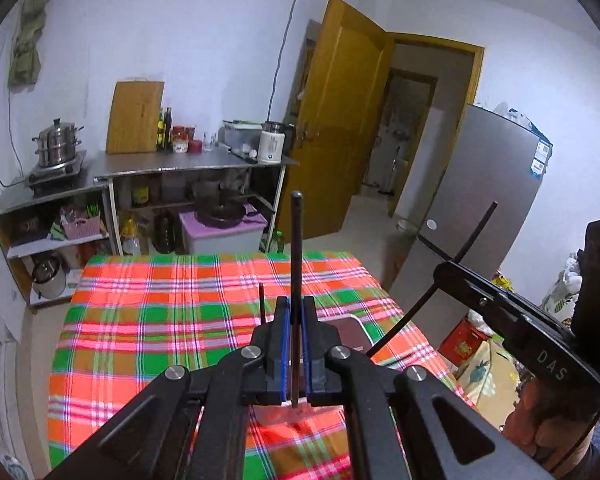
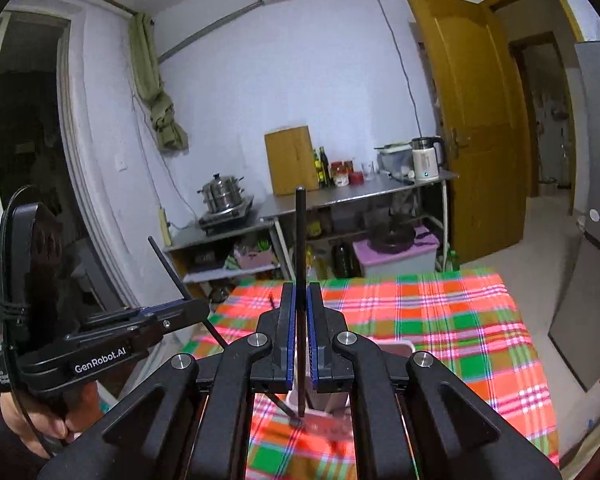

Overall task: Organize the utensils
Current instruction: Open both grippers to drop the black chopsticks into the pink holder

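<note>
The left tongs (image 1: 295,354) are clamped on a thin black chopstick-like rod (image 1: 296,248) that stands up between the blue pads, and the right tongs (image 2: 300,344) pinch a second thin black rod (image 2: 299,240) the same way. Just below and beyond both tongs, on the desk under its red, green and white plaid cloth (image 1: 172,304), sits a pale open container (image 2: 396,347), partly hidden, with another dark stick (image 1: 262,304) beside the left tongs. Neither held rod is put away yet, so the sorting looks barely under way.

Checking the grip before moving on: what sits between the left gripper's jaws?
A thin black chopstick, clamped upright between the jaws of the left gripper, as the left wrist view shows.
</note>
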Demonstrator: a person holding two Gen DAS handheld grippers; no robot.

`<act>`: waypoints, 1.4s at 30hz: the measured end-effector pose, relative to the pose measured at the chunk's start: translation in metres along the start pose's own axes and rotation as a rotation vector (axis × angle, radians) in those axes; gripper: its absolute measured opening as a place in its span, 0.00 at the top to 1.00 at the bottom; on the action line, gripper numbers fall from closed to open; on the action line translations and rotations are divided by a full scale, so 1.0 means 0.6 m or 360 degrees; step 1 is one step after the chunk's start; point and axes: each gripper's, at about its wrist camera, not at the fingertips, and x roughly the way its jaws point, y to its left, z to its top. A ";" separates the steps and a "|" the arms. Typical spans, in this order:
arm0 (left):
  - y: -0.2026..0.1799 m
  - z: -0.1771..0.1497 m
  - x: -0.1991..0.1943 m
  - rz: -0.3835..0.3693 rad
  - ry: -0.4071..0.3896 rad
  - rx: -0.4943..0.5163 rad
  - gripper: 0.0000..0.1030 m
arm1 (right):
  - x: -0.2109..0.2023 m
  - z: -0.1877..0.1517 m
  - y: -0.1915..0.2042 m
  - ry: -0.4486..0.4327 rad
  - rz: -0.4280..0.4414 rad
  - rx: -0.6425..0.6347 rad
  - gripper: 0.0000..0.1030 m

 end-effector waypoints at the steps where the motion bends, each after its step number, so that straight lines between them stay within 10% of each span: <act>1: 0.000 0.004 0.006 0.0010 -0.0004 0.0008 0.95 | 0.002 0.002 -0.003 -0.0009 -0.0004 0.0003 0.95; 42: 0.056 -0.114 0.137 0.0046 0.0212 -0.0067 0.94 | 0.117 -0.086 -0.056 0.0306 -0.0128 -0.0006 0.88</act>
